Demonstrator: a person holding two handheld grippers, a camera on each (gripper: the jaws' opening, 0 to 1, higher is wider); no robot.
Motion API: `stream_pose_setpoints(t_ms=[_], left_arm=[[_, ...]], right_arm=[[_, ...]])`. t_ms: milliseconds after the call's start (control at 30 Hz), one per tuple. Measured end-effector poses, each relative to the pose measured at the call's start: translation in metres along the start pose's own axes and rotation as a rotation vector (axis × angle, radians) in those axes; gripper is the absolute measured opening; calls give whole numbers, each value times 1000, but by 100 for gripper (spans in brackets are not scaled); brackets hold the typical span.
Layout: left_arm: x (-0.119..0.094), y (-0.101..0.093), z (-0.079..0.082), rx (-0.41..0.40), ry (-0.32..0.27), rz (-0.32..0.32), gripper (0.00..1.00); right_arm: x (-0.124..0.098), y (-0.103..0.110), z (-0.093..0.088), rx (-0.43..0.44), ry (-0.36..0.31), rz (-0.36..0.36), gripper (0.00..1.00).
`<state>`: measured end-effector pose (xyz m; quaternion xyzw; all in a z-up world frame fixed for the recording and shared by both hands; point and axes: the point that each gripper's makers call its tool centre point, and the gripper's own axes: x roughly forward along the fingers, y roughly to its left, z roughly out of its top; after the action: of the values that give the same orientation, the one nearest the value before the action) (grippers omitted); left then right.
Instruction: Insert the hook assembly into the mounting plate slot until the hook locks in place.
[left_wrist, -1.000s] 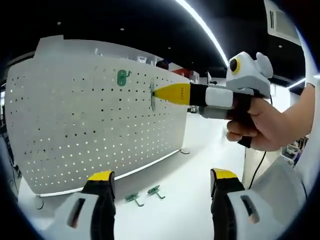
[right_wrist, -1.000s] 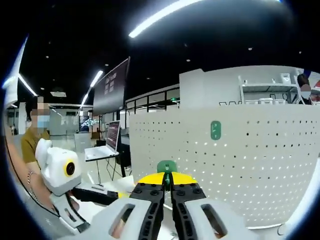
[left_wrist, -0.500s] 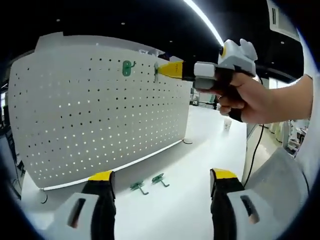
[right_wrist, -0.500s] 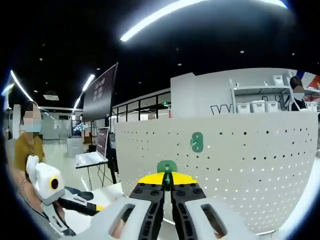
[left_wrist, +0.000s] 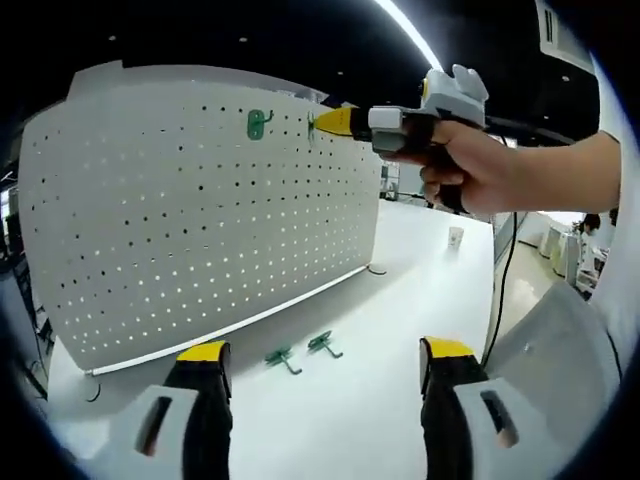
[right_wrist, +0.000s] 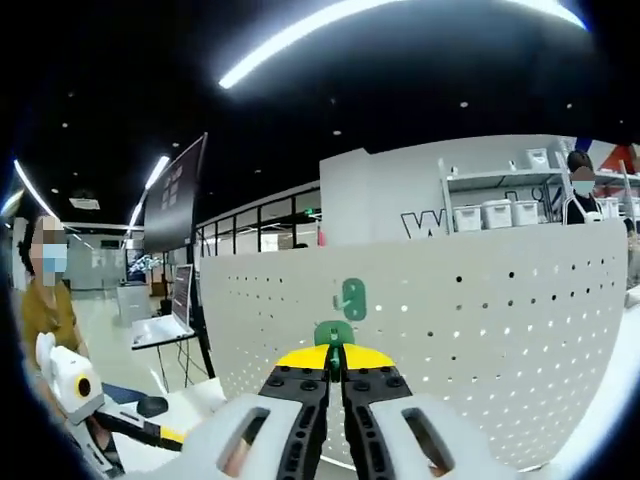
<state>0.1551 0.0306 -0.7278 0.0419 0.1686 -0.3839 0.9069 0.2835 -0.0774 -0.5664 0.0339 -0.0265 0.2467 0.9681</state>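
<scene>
- My right hand-held gripper (right_wrist: 335, 362) has its jaws pinched tight on a green hook (right_wrist: 333, 333), its tip near the top edge of the white pegboard (left_wrist: 200, 210).
- One hook already hangs (left_wrist: 259, 123) on the pegboard just beside it.
- My left hand-held gripper (left_wrist: 325, 360) stands wide, holding nothing, above the white worktop (left_wrist: 400, 300).
- Two spare hooks (left_wrist: 303, 352) lie on the worktop.

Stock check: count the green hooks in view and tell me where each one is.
4: one mounted hook near the pegboard's top, one held hook in the right gripper beside it, two spare hooks on the table below. Others may be hidden.
</scene>
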Motion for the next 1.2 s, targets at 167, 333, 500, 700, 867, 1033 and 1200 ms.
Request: stream_pose_setpoints(t_ms=[167,333,500,700,867,1033,1200], left_arm=[[-4,4,-3,-5,7,6,78],[-9,8,-7,-10,16,12,78],[-12,10,-10,-11,25,16,78],[-14,12,-14,-13,36,19,77],[-16,14,-15,-10,40,25,77],[-16,17,-17,-16,44,30,76],[-15,19,-16,-12,42,34,76]], right_arm=[[6,-9,5,0,-10,-24,1],[15,-20,9,-6,-20,-51,1],[22,-26,13,-18,-31,-69,1],[29,-35,16,-42,-44,-89,1],[36,-42,17,-69,-53,-110,1],[43,-49,19,-78,-54,-126,1],[48,-53,19,-83,-53,-133,1]])
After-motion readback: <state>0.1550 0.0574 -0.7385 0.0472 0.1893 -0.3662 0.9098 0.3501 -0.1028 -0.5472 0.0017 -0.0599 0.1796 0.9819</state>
